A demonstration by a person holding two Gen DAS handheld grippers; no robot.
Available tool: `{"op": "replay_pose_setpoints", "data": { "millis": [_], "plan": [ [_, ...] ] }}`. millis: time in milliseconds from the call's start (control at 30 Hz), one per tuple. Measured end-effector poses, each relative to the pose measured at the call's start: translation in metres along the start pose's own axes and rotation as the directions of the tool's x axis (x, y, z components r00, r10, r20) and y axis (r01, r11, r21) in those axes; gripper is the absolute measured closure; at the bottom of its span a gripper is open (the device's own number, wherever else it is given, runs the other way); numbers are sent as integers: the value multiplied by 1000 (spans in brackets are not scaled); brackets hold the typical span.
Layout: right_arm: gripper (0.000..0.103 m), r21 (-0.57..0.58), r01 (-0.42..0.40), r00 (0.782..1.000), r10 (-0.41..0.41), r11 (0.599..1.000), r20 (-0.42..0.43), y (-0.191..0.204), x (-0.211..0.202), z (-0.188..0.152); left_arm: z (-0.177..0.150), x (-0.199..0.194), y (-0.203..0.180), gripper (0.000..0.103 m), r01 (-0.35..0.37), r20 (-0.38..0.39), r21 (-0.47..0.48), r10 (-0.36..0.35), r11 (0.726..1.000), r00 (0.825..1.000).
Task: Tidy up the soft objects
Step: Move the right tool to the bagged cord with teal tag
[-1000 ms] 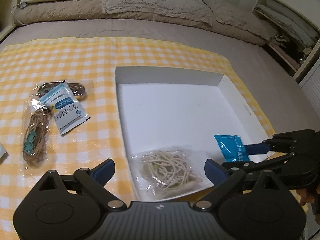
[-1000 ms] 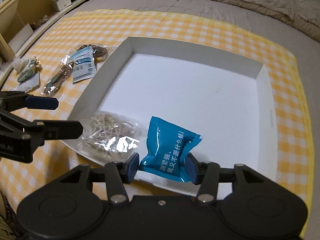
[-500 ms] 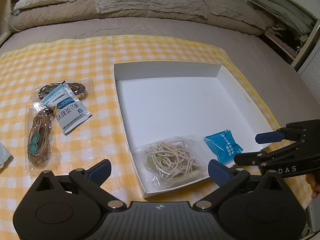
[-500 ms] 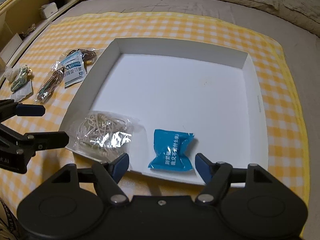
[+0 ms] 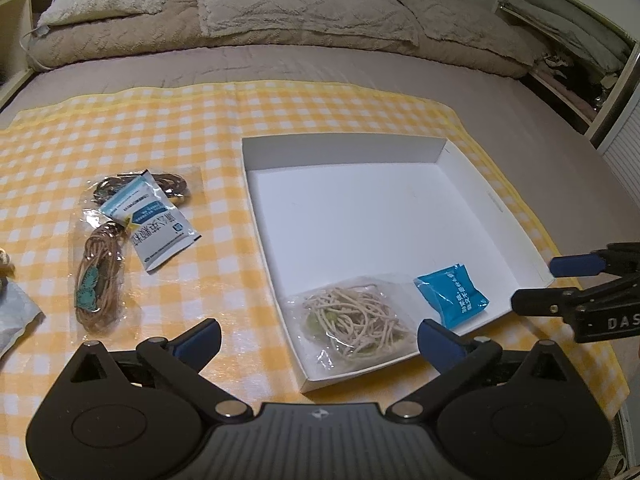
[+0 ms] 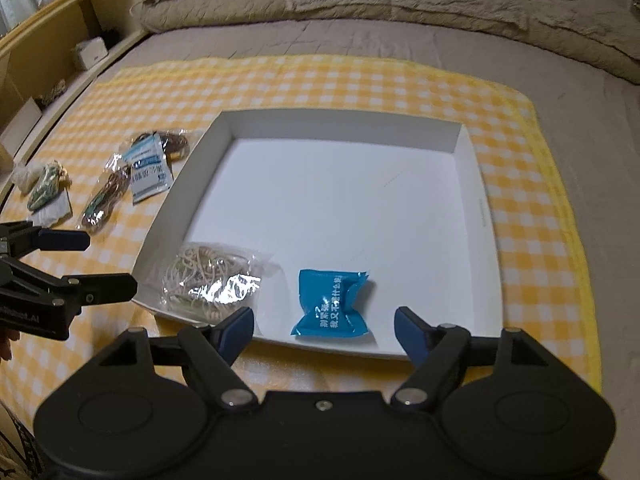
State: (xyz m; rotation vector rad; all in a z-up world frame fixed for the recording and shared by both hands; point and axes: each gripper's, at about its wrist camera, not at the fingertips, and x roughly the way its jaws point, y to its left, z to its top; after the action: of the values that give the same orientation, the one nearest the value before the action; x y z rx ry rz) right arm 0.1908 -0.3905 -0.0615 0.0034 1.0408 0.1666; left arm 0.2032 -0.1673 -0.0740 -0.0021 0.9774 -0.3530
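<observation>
both my claws released: right claw (image 6: 324,328) hovers at the tray's (image 6: 486,216) six o'clock edge, blue packet (image 6: 330,304) just ahead; left claw (image 5: 318,340) empty too.

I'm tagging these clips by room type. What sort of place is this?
Most likely a bedroom: the work surface is a bed with pillows and a rumpled quilt at its head, and a yellow checked cloth is spread over it under the white box. Shelving runs alongside.
</observation>
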Motion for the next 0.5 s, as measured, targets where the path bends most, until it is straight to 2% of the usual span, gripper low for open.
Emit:
{"op": "replay_pose_setpoints", "data": {
  "millis": [33,100,167,300,500],
  "plan": [
    [21,1,4,1000,-4,1000,7,0,-2,-1,0,-2,1,0,-2,5,-1,2,1000,1000],
    [9,8,13,1000,-13,1000,25,-1,-6,-2,1,-4,4,0,-10,14,0,10,1000,1000],
    [2,13,25,999,-25,1000,48,-2,-9,-3,1,-8,6,0,-16,25,0,16,1000,1000],
    [0,22,39,995,-41,999,89,-1,-13,-5,1,-14,13,0,-23,41,-4,23,1000,999],
    [0,9,46,993,-47,999,107,6,-13,0,2,-24,28,0,-66,70,-13,67,998,995]
  ]
}}
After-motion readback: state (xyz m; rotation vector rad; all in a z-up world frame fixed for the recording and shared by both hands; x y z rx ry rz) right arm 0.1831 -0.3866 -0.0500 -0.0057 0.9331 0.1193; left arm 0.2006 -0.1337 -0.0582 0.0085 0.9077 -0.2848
